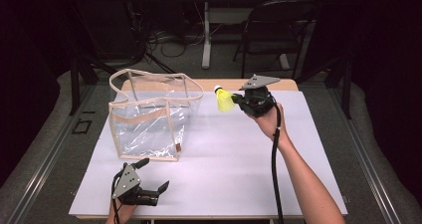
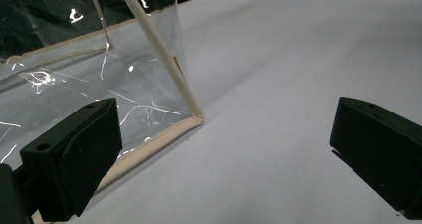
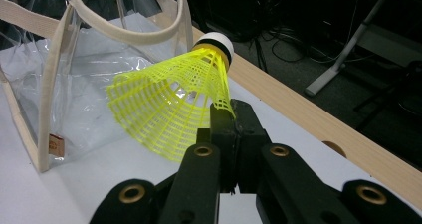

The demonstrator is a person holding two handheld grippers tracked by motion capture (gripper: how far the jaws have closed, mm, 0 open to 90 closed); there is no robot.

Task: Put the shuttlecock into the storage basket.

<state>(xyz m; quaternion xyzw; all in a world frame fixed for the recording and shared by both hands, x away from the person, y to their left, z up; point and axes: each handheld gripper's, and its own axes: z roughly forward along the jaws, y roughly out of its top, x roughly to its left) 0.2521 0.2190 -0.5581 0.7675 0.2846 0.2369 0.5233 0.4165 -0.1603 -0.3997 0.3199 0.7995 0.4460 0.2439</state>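
Note:
A yellow shuttlecock [image 1: 224,100] [image 3: 169,104] with a white cap hangs above the table's far side, its mesh skirt pinched by my right gripper [image 1: 236,100] [image 3: 230,115], which is shut on it. It hovers just right of a clear plastic bag [image 1: 149,117] [image 3: 74,79] with beige trim and handles, standing upright with its top agape. My left gripper [image 1: 152,174] [image 2: 219,149] lies near the table's front edge, open, with nothing between its jaws. The bag's lower corner [image 2: 196,118] shows close ahead in the left gripper view.
The white table top [image 1: 229,159] has a wooden strip [image 3: 318,119] along its far edge. Beyond it stand a dark chair [image 1: 278,30] and a table leg [image 1: 205,35] amid floor cables.

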